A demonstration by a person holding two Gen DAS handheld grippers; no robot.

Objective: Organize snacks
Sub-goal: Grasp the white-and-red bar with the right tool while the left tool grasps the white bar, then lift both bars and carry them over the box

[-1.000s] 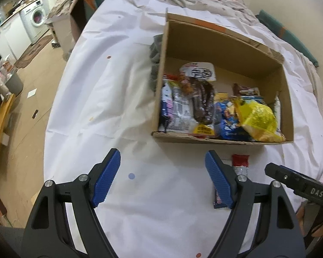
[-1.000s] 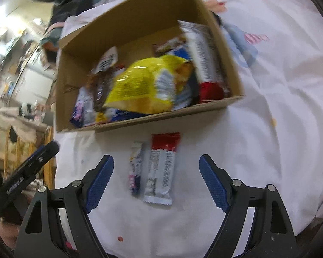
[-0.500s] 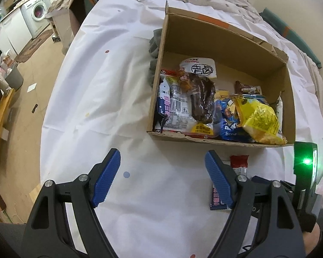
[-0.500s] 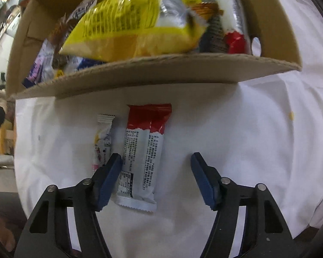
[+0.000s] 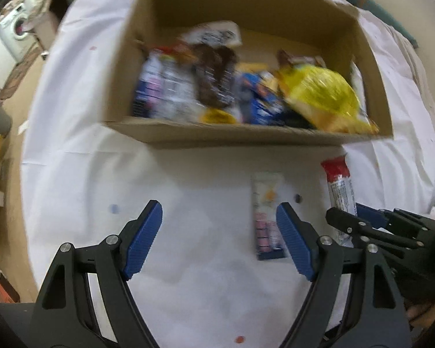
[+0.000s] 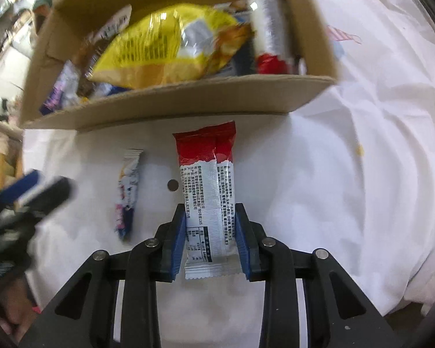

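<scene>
Right gripper (image 6: 211,233): sitting at the bottom centre of the right wrist view, its blue pads (image 6: 179,240) pressing in on both long edges of the red-and-white snack bar (image 6: 207,185), pinching its lower half.
Red-and-white snack bar: lying lengthwise on the white sheet (image 6: 348,174), red end pointing toward the cardboard box (image 6: 171,107); in the left wrist view it is showing at the right of the frame (image 5: 339,185).
Left gripper (image 5: 219,239): filling the lower part of the left wrist view, fingers spread wide and gripping nothing.
Small snack packet (image 5: 266,214): lying on the sheet just inside the left gripper's right-hand pad (image 5: 294,245) in the picture; in the right wrist view it is resting left of the red-and-white bar (image 6: 128,194), apart from it.
Cardboard box: taking up the upper half of both views, open on top, holding a pile of snacks.
Yellow bag (image 6: 171,46): lying on top of the pile, toward the right side of the box in the left wrist view (image 5: 319,98).
Focus: the left wrist view is blurring, so the print on the packets inside the box is not readable.
</scene>
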